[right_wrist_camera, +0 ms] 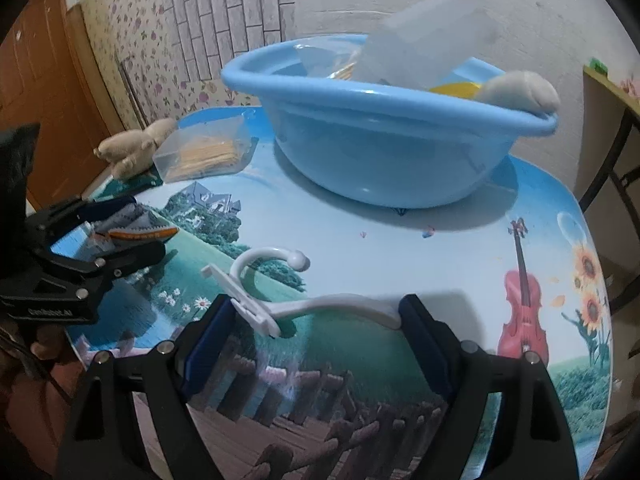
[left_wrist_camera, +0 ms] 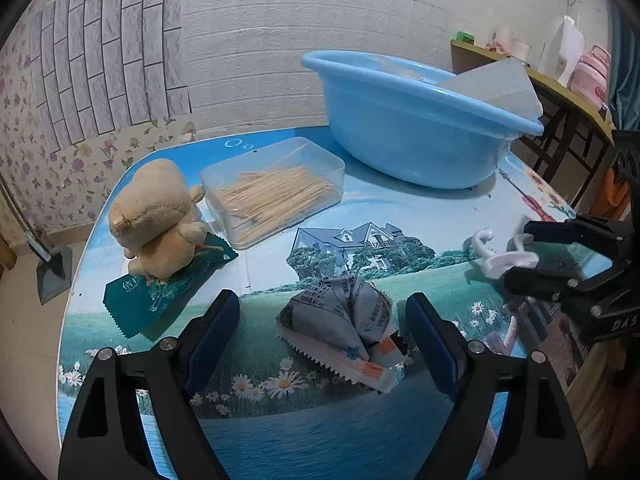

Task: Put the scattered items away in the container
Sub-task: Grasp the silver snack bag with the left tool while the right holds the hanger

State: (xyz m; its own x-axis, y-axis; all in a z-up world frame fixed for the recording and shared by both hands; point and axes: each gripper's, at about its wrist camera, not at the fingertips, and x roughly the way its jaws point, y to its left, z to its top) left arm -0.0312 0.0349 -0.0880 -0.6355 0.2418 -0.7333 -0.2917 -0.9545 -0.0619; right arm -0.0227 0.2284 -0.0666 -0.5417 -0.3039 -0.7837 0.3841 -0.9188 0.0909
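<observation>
Left wrist view: left gripper (left_wrist_camera: 322, 322) jaws apart w/ snack packet (left_wrist_camera: 340, 330) between, untouched; right gripper (right_wrist_camera: 316, 320) jaws apart astride white hook (right_wrist_camera: 280, 300), contact unclear; far basin (right_wrist_camera: 384, 136) part-filled; plush (left_wrist_camera: 158, 220), toothpick box (left_wrist_camera: 272, 192), green packet (left_wrist_camera: 168, 292) left.

basin (left_wrist_camera: 408, 140): 1 | toothpick box (left_wrist_camera: 276, 192): 1 | plush bear (left_wrist_camera: 156, 216): 1 | snack packets (left_wrist_camera: 340, 328): 2 | white hook (right_wrist_camera: 288, 300): 1

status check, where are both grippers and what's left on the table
Left gripper open around snack packet. Right gripper open around white hanger. Plush bear, toothpick box still outside blue basin.
</observation>
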